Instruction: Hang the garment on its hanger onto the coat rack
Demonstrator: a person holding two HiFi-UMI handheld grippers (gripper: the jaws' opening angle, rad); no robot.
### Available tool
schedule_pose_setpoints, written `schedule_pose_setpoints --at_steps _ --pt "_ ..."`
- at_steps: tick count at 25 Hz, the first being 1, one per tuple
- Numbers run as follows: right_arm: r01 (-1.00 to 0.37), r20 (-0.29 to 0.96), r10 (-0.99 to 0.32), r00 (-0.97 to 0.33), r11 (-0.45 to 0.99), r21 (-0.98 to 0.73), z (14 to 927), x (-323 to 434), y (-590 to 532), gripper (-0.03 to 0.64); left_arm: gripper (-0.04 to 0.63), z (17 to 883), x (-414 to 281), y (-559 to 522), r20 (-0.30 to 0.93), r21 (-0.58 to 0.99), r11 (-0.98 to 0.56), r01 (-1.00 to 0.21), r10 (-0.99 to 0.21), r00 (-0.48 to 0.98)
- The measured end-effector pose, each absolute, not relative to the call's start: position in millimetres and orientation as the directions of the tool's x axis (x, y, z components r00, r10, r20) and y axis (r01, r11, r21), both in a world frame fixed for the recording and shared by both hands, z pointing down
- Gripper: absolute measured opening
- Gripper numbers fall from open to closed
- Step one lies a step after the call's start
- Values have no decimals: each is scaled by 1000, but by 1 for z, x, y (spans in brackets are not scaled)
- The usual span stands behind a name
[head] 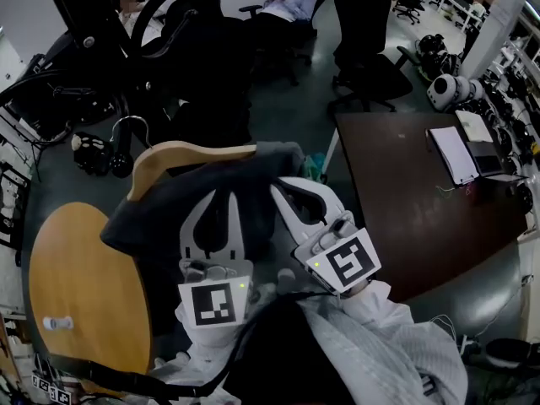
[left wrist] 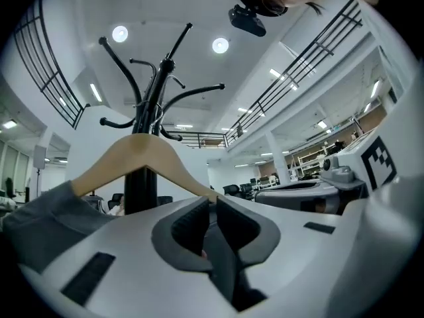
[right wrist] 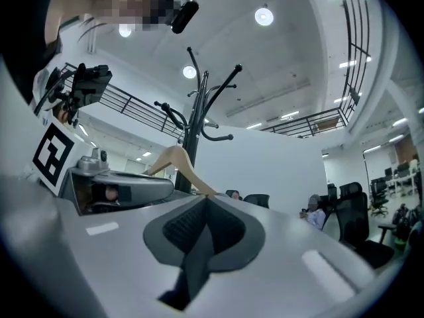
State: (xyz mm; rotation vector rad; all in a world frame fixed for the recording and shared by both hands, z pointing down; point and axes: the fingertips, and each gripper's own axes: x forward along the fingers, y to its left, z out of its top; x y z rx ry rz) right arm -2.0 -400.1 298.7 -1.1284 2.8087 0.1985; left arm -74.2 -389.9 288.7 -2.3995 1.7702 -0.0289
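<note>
Both sets of jaws are clamped on the garment [head: 160,209]. The left gripper [left wrist: 212,204] has its jaws nearly together with a fold of dark grey fabric pinched between the pads. The right gripper [right wrist: 202,201] has its jaws pressed together, with what looks like a thin strip of the same fabric caught in them. In the head view the two sit side by side at the collar area, left gripper [head: 221,194] just beside right gripper [head: 285,194]. The garment is draped over a wooden hanger [head: 181,154], which is held up in the air and tilted, partly over the edge of a round wooden table [head: 76,294]. Its metal hook [head: 126,129] isn't on anything yet. The black coat rack [left wrist: 156,98] stands right behind the hanger in both gripper views, arms curling out above it. A dark table [head: 405,192] sits off to the right.
</note>
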Motion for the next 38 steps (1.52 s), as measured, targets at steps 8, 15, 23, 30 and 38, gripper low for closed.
schedule_pose_setpoints --at_steps 8,15,23,30,38 --pt "-750 -122 -740 -662 656 90 305 28 -416 2 5 297 -20 -414 -53 -109 -461 -881 -882 468" --pt "-771 -113 -763 -637 630 92 305 44 -441 2 5 298 3 -436 -47 -150 -502 -852 -857 514" --pt "-746 -117 -737 -666 656 113 297 22 -455 0 5 299 -16 -443 -19 -154 -478 -865 -874 486" --pt "-750 -116 -741 -661 651 116 301 20 -454 0 5 299 -16 -447 -28 -155 -487 -859 -867 497" --pt "-762 -101 -756 -647 640 94 306 32 -455 0 5 302 -5 -449 -29 -161 -505 -848 -857 515"
